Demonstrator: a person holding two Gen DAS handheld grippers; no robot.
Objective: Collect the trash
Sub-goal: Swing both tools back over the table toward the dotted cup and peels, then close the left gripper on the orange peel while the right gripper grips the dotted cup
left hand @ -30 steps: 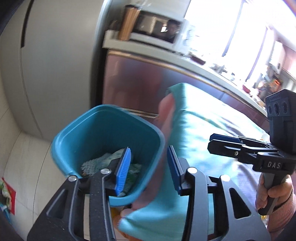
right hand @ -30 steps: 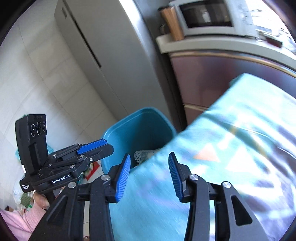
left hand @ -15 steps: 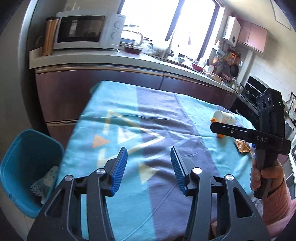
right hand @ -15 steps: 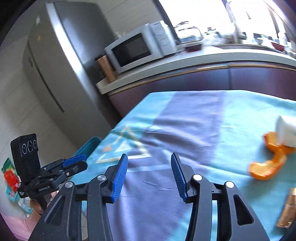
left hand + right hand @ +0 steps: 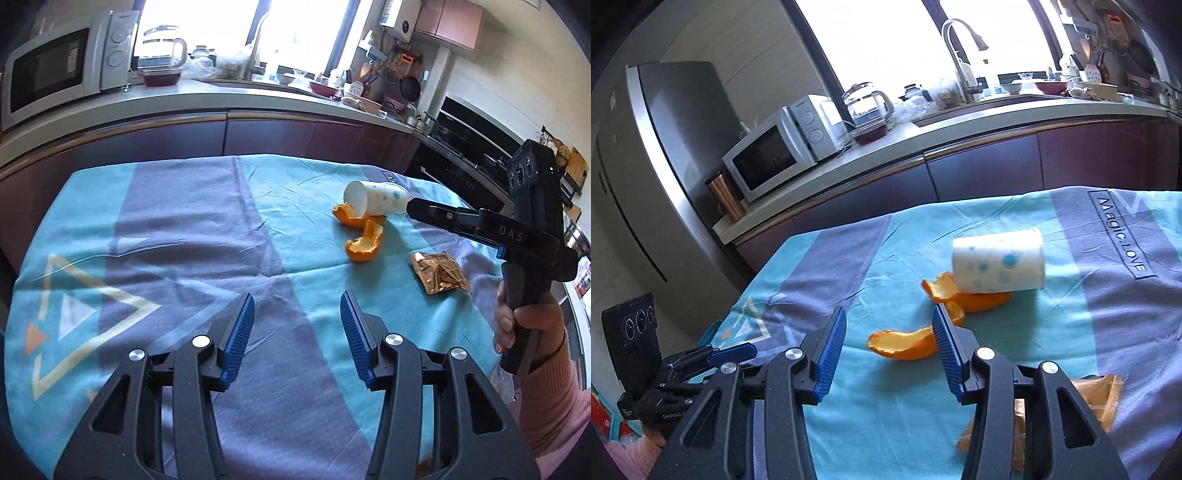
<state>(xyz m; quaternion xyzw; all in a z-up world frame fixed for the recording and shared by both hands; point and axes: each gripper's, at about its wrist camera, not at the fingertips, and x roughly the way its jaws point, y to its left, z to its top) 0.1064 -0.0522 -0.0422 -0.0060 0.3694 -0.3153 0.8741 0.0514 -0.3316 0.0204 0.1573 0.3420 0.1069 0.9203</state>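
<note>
Across the blue cloth [image 5: 177, 229] from its left side, the first stretch is bare fabric with a triangle print, and the left gripper [image 5: 297, 332] hangs over this part, its jaws apart with nothing between them. They have just been opening a little. Further right lies the trash. A paper cup [image 5: 375, 198] is on its side, touching a curl of peel [image 5: 349, 215]. A second peel [image 5: 364, 242] sits just nearer, and a gold wrapper [image 5: 439, 272] is beside it toward the right edge. The bin does not show in either view.

The right gripper [image 5: 889, 350] is also parted and empty, its jaws likewise just opened a touch. From its own camera the nearer peel [image 5: 905, 345] lies just ahead, partly behind the right jaw. The cup [image 5: 999, 264] and the other peel [image 5: 964, 293] are beyond, and the wrapper [image 5: 1100, 395] is low at the right, half hidden by the gripper's frame.

My reading: this is the approach to the next pickup, with both tools empty and turned toward the litter. The right gripper looks best placed. It needs to drop over the nearer peel, straddle its rim and close gently (peel is soft and flat, so a shallow pinch may slip or snag the cloth). The cup may roll if nudged.
</note>
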